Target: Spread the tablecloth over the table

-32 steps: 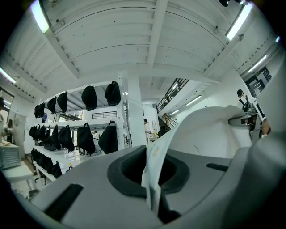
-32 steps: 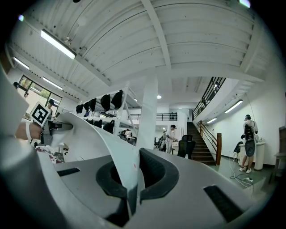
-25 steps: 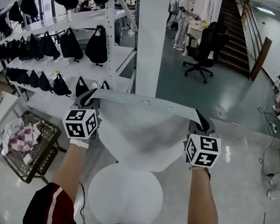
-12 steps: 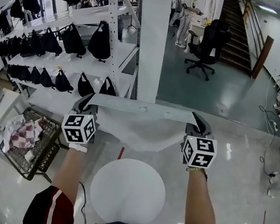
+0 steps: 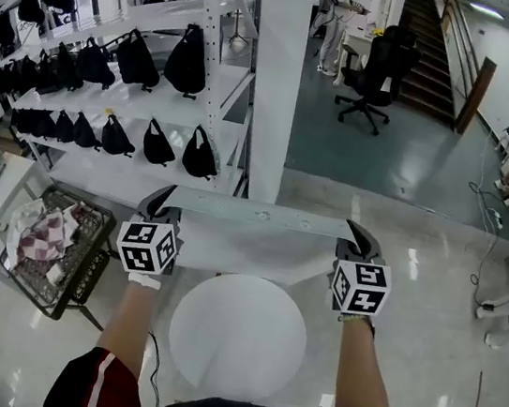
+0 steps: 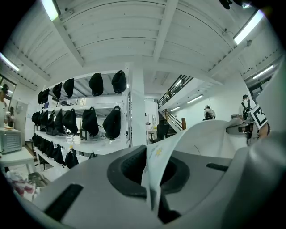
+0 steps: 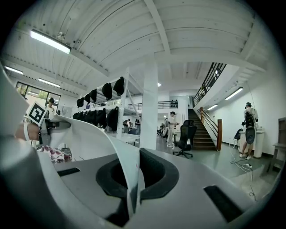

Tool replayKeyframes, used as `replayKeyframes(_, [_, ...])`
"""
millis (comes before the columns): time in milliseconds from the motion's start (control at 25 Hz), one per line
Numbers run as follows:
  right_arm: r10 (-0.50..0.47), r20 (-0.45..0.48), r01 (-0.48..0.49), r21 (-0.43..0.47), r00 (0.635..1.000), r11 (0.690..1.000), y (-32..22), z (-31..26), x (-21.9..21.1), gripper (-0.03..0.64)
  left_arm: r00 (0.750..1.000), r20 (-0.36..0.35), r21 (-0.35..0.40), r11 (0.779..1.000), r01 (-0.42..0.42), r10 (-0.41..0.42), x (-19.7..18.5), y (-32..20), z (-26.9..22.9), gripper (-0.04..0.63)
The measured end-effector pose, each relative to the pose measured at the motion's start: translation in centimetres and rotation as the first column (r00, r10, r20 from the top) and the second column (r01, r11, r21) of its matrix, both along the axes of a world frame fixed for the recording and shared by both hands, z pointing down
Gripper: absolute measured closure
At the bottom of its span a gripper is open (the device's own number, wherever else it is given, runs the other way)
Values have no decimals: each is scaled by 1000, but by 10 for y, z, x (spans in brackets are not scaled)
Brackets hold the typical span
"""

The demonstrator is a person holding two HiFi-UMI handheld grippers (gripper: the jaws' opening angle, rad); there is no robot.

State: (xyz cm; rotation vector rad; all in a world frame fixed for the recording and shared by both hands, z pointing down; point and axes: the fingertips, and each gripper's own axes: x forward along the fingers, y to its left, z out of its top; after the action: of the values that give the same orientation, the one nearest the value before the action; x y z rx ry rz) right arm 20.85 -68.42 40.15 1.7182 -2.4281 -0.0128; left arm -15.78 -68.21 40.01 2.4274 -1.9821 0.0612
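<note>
The left hand-held gripper (image 5: 156,202) and right hand-held gripper (image 5: 360,234) each pinched a cloth (image 5: 253,245) corner, edge stretched 9-to-3; the tabletop (image 5: 237,338) lay at 6 o'clock, equidistant from both.

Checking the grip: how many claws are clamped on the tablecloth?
2. The left claw pinches the tablecloth at the left end of its top edge, the right claw at the right end. Neither is hidden.

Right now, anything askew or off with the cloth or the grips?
Nothing stands out. The thin white tablecloth is stretched flat between the left gripper and the right gripper. Both are shut on its top corners, and the top edge is about level. It is held up at the far side of the round white table, not yet laid on it.
</note>
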Motion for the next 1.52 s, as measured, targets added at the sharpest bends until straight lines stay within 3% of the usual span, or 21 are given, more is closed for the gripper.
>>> replayKeyframes(680, [47, -11, -48, -46, 999, 998, 115, 33, -23, 588, 997, -19, -50, 995, -81, 81, -23, 100, 40, 575])
replayKeyframes(1520, [112, -28, -116, -222, 993, 968, 246, 141, -26, 586, 987, -23, -205, 966, -158, 157, -25, 223, 141, 575])
